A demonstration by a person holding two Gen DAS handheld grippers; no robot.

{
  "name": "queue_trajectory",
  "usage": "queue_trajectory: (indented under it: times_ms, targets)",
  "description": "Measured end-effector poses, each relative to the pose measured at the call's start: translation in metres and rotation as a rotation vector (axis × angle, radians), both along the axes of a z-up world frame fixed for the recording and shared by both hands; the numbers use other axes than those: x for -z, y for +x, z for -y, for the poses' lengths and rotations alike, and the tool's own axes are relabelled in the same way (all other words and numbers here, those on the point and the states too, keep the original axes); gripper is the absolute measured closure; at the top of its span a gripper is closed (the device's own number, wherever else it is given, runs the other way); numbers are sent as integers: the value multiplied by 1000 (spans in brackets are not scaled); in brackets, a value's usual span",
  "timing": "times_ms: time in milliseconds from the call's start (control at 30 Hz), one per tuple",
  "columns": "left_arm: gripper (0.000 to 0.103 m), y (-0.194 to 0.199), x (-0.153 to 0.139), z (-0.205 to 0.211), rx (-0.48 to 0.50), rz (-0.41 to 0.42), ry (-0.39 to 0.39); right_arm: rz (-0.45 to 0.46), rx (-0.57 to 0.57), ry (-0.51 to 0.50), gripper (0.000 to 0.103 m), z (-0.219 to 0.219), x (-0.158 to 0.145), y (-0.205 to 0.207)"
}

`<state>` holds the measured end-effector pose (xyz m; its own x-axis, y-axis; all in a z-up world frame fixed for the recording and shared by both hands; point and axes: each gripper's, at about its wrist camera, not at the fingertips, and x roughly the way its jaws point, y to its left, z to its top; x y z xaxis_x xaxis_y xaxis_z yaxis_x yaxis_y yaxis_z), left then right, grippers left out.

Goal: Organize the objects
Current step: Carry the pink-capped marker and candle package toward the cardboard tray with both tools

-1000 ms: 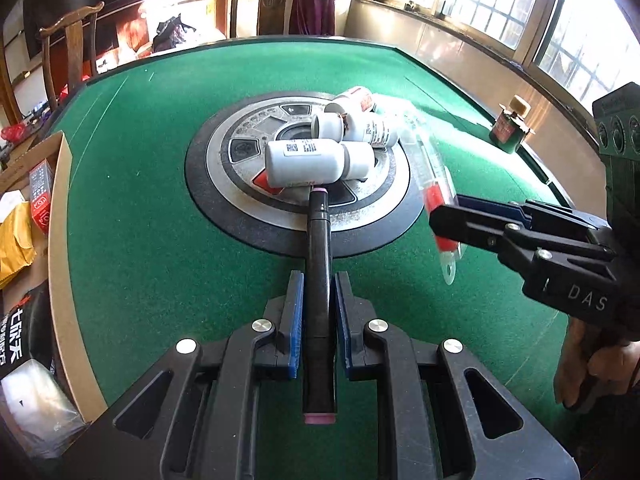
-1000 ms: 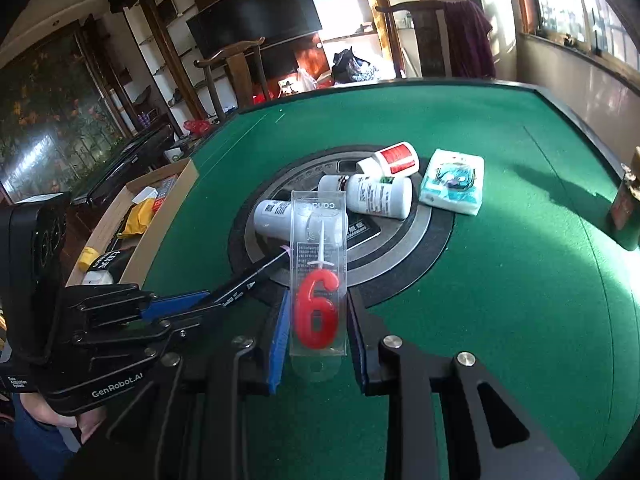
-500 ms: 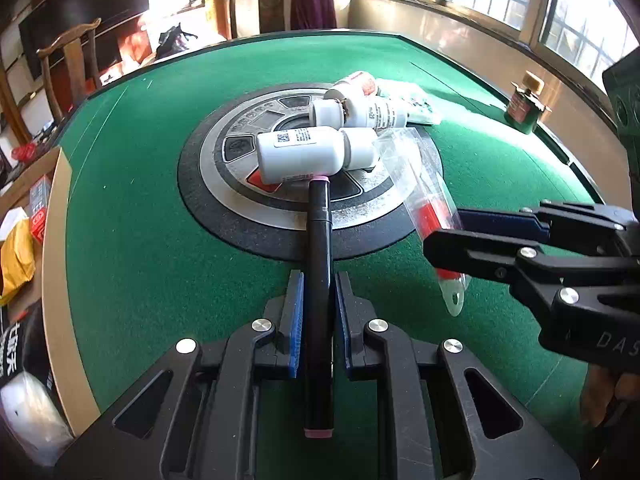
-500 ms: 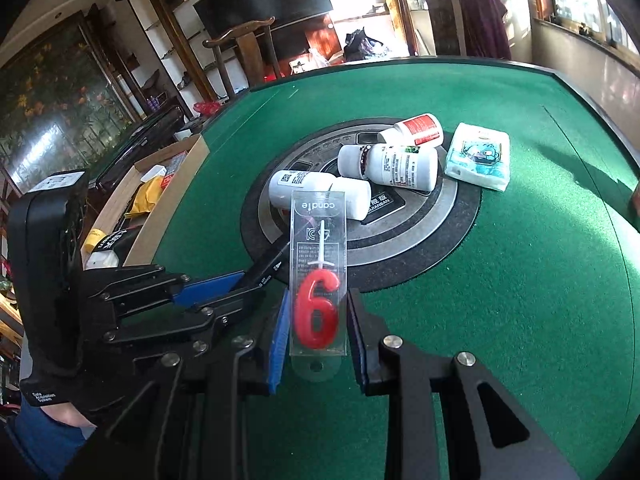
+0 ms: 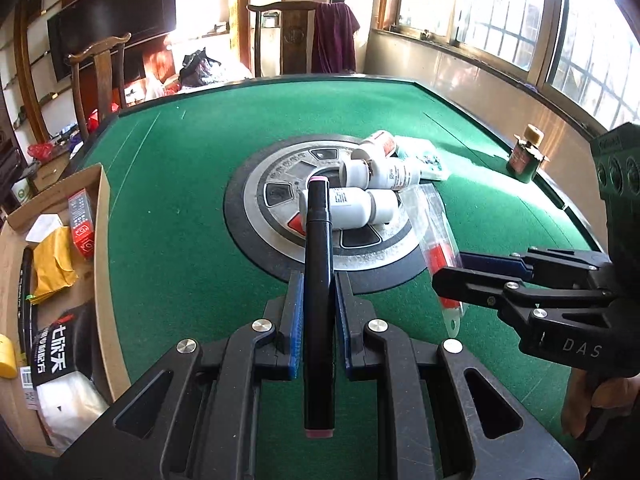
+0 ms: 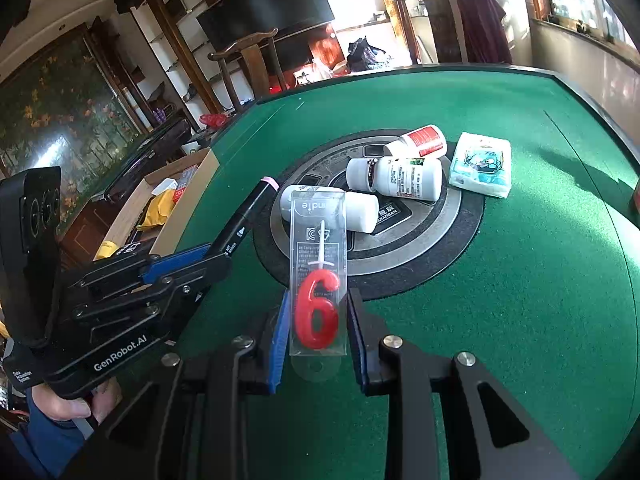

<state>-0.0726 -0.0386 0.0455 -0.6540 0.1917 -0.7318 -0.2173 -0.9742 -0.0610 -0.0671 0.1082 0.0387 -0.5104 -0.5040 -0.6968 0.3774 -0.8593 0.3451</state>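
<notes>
the left gripper point(image 5: 316, 308) clamps a black marker point(image 5: 318, 264), long axis pointing forward; the right gripper point(image 6: 316, 320) holds a candle pack point(image 6: 318, 272). the cardboard box point(image 5: 102, 216) lies left, nearer the left hand.

Left claw point(image 5: 316, 300) clamped, angled downward; right claw point(image 6: 318, 320) clamped, angled downward, alongside.

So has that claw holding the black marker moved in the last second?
Yes. The left claw has tilted up: the black marker tip now overlaps the nearest white bottle instead of ending below it.
</notes>
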Motion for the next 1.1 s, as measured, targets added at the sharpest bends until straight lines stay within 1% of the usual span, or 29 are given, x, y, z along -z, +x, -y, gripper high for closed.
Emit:
queue_trajectory:
  times_ms: [433,700,900,1100]
  targets:
    - [89,5,-18,15,-39,-59,13,5,-3,-29,76,15,-7,6]
    - [89,6,-32,40,-90,-89,57,3,-40,-44,76,43,-15,6]
    - [89,9,-49,83,-161,-122,114,-1,-90,-44,76,78,-25,1]
    - [89,15,-61,143,-271,-149,181,-20,-166,-39,76,132,-39,-5]
